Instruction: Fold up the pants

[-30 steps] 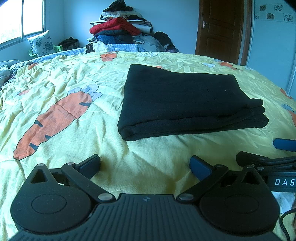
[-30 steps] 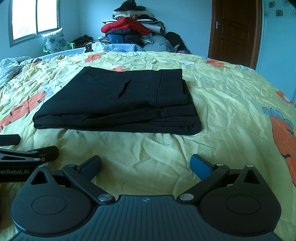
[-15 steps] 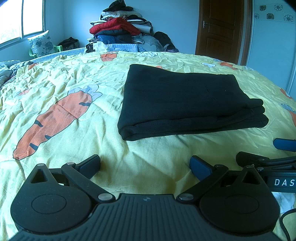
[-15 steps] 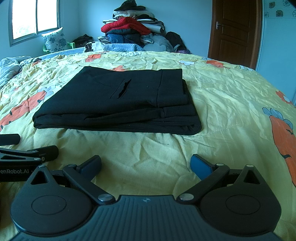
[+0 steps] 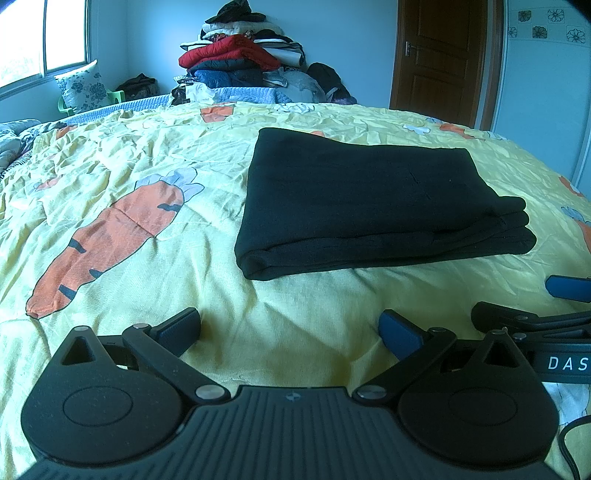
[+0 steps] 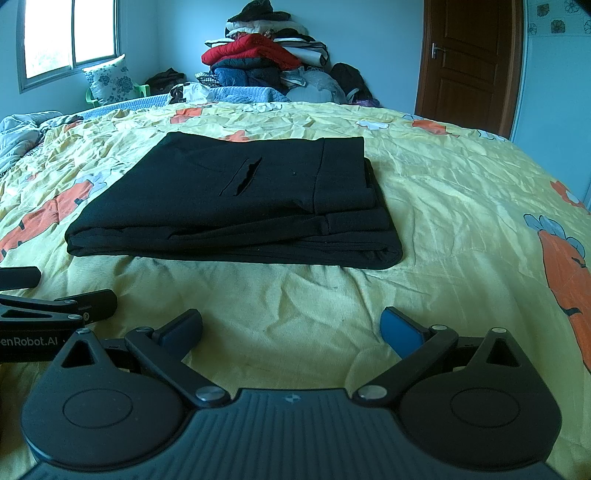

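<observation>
— What do you have on the pants?

— I see the black pants (image 5: 354, 199) folded into a flat stack on the bed (image 5: 295, 295), ahead of both grippers and touching neither. From the right wrist view the pants (image 6: 236, 199) show layered edges along the near side and a slit-like pocket opening on top. How many layers lie in the stack I cannot count; the black cloth swallows the detail.

— And the grippers?

— My left gripper (image 5: 290, 326) is spread wide, with nothing between its blue pads but the yellow carrot-print bedspread (image 5: 110, 229). The right gripper (image 6: 291, 326) stands the same, wide apart and empty. Whether either one rests on the bed or hovers just above it, I cannot say.

— Can each camera see the other tool?

— Only partly. In the left view the right gripper (image 5: 569, 288) comes in at the right edge, cut off, with letters "DAS" and the rest lost. In the right view the left gripper (image 6: 22, 277) pokes in at the left edge, its lettering clipped too.

— Anything behind?

— A pile of clothes (image 6: 266, 55) at the far side of the bed, a wooden door (image 6: 472, 62) at far right, a window (image 6: 70, 33) at far left. A floral pillow (image 5: 79, 86) sits under the window. The foot of the pile is hidden behind the bed's far edge.
</observation>
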Demonstrator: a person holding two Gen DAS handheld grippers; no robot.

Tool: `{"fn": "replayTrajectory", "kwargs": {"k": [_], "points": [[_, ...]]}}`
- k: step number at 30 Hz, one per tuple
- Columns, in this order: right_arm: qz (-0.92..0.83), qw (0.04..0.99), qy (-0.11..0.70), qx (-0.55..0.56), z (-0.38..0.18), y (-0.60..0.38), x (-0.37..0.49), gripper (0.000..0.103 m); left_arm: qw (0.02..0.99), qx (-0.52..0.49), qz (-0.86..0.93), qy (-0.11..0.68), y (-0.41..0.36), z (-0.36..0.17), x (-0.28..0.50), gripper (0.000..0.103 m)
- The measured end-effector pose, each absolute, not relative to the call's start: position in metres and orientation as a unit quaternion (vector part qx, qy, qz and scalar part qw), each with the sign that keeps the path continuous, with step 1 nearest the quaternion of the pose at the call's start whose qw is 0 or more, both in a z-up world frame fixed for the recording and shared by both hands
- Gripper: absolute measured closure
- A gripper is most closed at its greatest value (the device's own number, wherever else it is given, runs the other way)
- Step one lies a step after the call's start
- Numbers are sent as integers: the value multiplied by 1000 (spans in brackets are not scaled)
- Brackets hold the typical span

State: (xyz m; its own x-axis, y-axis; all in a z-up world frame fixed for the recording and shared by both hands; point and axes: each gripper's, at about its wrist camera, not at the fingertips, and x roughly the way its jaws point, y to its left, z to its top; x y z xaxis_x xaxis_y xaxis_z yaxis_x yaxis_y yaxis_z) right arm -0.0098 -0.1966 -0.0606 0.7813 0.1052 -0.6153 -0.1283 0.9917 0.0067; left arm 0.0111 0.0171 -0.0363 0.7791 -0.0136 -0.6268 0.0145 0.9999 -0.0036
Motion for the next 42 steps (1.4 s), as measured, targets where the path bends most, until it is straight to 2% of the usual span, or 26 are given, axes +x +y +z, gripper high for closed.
{"fn": "replayTrajectory", "kwargs": {"k": [42], "points": [[51, 946, 321, 4, -60, -200, -8, 0, 944, -16, 15, 330, 19, -35, 16, 0]]}}
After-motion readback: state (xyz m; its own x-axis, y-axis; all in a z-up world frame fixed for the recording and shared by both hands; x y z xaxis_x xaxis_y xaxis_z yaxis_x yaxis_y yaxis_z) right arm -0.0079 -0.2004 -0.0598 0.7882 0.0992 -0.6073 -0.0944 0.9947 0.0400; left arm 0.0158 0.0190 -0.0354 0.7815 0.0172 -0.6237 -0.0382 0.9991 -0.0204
